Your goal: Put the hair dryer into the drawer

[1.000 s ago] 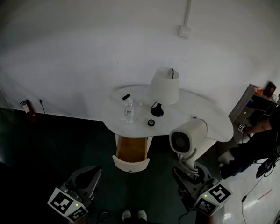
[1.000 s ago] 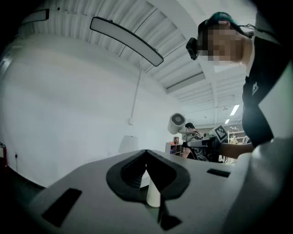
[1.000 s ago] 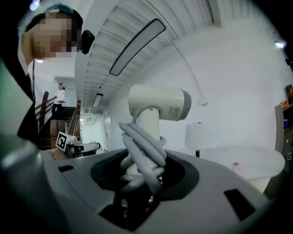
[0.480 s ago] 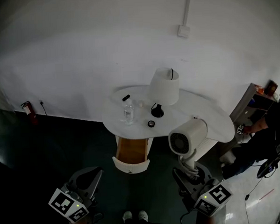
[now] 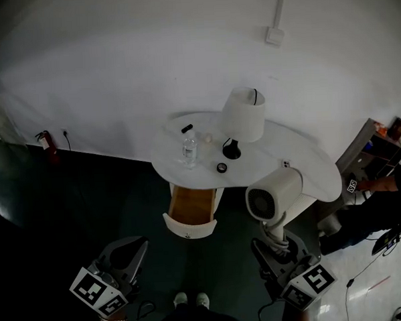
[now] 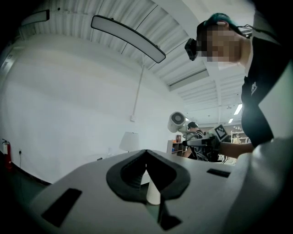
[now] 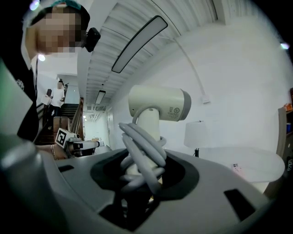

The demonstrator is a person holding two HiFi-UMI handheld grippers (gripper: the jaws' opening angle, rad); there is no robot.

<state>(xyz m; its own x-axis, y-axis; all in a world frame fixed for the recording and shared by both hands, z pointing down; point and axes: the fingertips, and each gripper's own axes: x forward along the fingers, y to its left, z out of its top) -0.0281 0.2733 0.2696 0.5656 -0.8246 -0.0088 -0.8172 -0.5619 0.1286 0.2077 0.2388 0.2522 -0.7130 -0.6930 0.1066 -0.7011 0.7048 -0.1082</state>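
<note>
The right gripper (image 5: pixel 279 242) is clamped on the handle of the white hair dryer (image 5: pixel 275 194), its grey cord (image 7: pixel 139 155) coiled round the handle between the jaws. The dryer stands upright off the table, at the near right edge of the round white table (image 5: pixel 308 163) and to the right of the drawer (image 5: pixel 190 226), which is pulled open toward the near side. The left gripper (image 5: pixel 127 251) hangs at the near left, jaws pressed together on nothing, well apart from the lamp (image 5: pixel 244 115) and bottle (image 5: pixel 190 149) on the table.

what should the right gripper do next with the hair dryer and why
Probably carry it forward and left: the right gripper holds the hair dryer upright by its cord-wrapped handle, and the open drawer under the table lies to its left.
</note>
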